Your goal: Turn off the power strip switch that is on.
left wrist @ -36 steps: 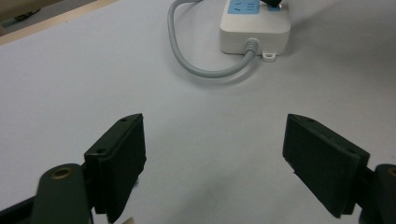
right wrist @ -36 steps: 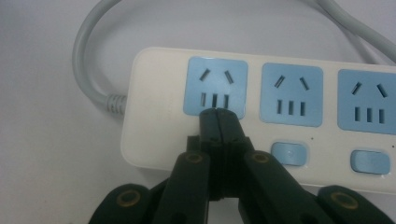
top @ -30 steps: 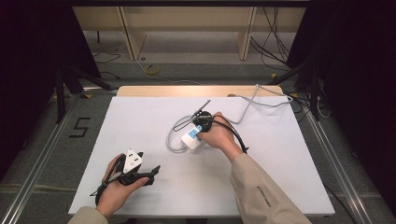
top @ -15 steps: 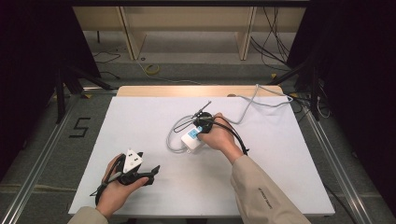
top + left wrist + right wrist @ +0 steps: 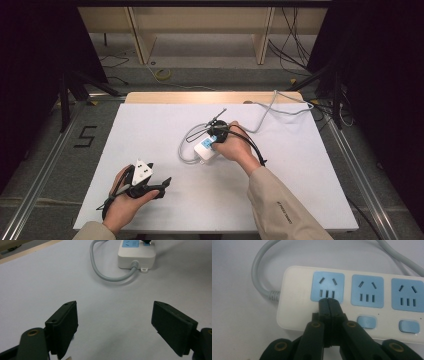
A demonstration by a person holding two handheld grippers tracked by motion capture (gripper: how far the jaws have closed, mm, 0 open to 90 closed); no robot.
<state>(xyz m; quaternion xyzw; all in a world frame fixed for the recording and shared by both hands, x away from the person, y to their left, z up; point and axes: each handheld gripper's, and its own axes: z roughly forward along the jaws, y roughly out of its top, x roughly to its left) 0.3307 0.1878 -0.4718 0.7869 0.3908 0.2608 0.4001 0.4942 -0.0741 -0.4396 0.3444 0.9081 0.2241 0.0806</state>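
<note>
Power strip (image 5: 352, 302): mid-table, unmoved | right gripper (image 5: 329, 301): jaws pressed together, tips at its first socket's switch, unchanged | left gripper (image 5: 115, 327): spread, empty, near edge, unchanged

White table (image 5: 150, 130) at frame centre, wooden edge at its top. Grey floor (image 5: 210, 77) around it; marking "5" (image 5: 86, 136) at left. Wooden shelving (image 5: 200, 20) along the top. Sides dark.

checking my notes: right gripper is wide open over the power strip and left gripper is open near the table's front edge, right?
Not quite: the right gripper is shut, not wide open. The right gripper view shows its jaws pressed together with the tips at the power strip, over its first switch position. The left gripper is indeed open, as the left gripper view shows.
</note>
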